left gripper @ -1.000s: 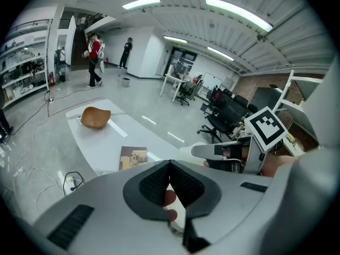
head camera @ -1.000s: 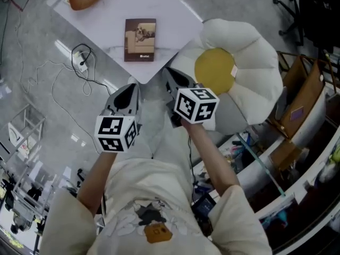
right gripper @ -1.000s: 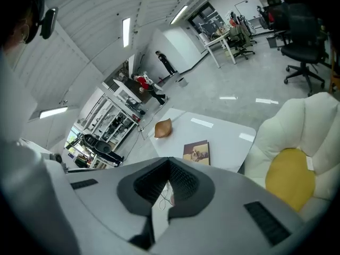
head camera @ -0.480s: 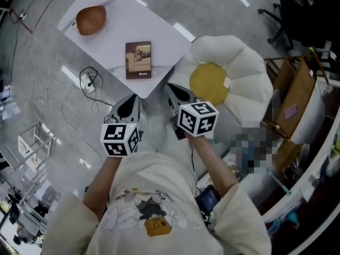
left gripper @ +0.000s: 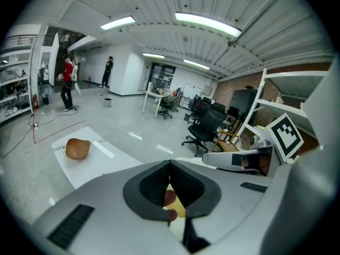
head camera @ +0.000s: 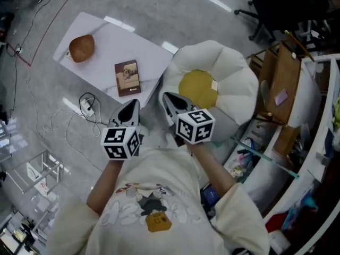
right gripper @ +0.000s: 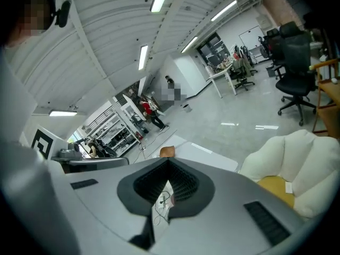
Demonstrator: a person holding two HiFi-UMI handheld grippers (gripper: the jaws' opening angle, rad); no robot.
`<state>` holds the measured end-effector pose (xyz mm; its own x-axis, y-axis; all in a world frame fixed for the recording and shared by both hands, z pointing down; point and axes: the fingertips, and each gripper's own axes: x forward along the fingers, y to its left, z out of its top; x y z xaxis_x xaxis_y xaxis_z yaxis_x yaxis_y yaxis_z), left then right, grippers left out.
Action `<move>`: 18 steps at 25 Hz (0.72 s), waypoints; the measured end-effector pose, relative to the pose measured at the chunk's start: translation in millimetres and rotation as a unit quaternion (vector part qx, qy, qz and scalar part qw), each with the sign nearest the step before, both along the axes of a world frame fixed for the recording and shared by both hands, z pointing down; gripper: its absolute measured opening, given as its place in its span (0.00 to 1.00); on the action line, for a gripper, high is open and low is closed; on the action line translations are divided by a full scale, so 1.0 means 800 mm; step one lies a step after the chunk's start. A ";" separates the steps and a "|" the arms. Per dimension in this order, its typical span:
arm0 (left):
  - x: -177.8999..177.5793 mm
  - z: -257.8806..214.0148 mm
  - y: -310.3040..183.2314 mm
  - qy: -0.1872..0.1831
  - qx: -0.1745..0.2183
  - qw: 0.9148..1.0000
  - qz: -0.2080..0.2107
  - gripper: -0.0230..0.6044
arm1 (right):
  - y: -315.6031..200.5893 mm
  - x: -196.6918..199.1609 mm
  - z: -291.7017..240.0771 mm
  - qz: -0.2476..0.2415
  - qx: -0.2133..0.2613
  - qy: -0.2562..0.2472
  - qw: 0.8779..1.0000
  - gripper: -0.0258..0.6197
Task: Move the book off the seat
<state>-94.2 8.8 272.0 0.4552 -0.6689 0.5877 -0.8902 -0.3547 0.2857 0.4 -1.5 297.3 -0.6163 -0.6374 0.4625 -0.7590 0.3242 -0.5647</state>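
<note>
Both your forearms reach out from your chest, elbows bent, with the grippers side by side and near each other over the grey floor.

Left gripper (head camera: 131,108): points forward and somewhat down, its marker cube (head camera: 121,142) turned toward you.

Right gripper (head camera: 169,99): same pose. Its cube (head camera: 195,125) sits a little higher in the head view, and its tips are close to the near edge of the seat (head camera: 234,84).

Left gripper view: jaws pressed together at the tips, nothing pinched.

Right gripper view: jaws likewise closed tip to tip, gripping nothing.

Book (head camera: 127,77): lies flat, cover up, on the white table (head camera: 106,41), near the table corner closest to you and clear of the seat. It is ahead of your left gripper's tips, well apart from them, and farther still from the right gripper.

A brown rounded lump (head camera: 81,48) rests at the table's far end, apart from the book.

The seat's yellow centre (head camera: 197,86) lies ahead and to the right of your right gripper's tips.
</note>
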 end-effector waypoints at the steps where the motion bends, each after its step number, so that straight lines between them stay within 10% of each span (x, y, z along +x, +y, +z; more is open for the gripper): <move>1: 0.012 -0.005 0.002 0.001 0.004 1.000 0.012 0.05 | 0.003 0.012 -0.005 0.011 0.006 0.002 1.000 0.05; 18: 0.227 -0.094 0.068 0.040 0.070 0.974 0.213 0.05 | 0.099 0.196 -0.105 0.181 0.105 0.100 0.973 0.05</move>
<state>87.6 63.2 196.5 0.7494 -0.4808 0.4553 -0.6307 -0.7276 0.2698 157.3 77.6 213.1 -0.2445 -0.8896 0.3858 -0.9330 0.1074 -0.3435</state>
